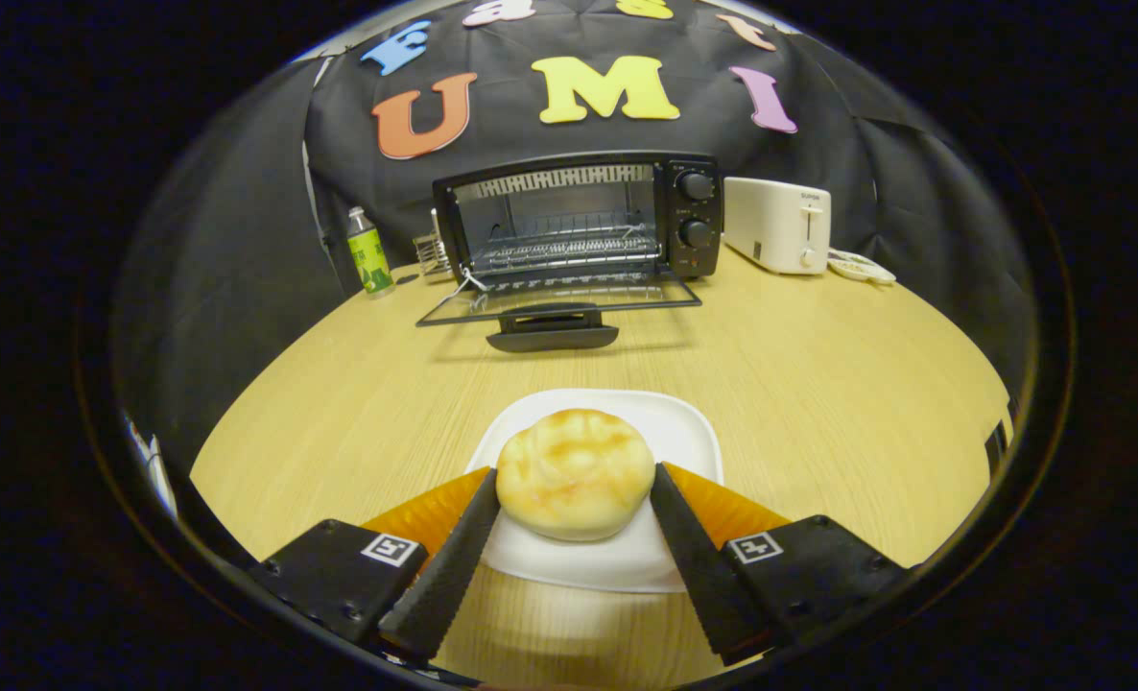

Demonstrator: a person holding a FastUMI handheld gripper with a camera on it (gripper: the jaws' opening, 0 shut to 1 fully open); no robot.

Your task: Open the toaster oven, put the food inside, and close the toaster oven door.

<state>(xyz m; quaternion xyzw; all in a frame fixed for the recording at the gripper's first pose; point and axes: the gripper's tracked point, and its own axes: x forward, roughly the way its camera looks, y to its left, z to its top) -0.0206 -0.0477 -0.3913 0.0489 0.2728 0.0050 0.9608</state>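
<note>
We see the gripper (575, 480) low over the wooden counter (818, 384), with its two fingers (454, 552) on either side of a round yellow bun (575, 485). Both fingertips touch the sides of the bun, so the gripper is closed on it. The bun sits on a white plate (694, 432), and the plate lies on the counter right in front of us.

Far past the bun stands the black toaster oven (579, 216). Its glass door (559, 302) is folded all the way down and lies flat, with the dark handle (552, 331) pointing at us. We can see the wire rack (569, 251) inside.

A green bottle (369, 251) stands left of the oven. A white toaster (777, 226) stands right of it
</note>
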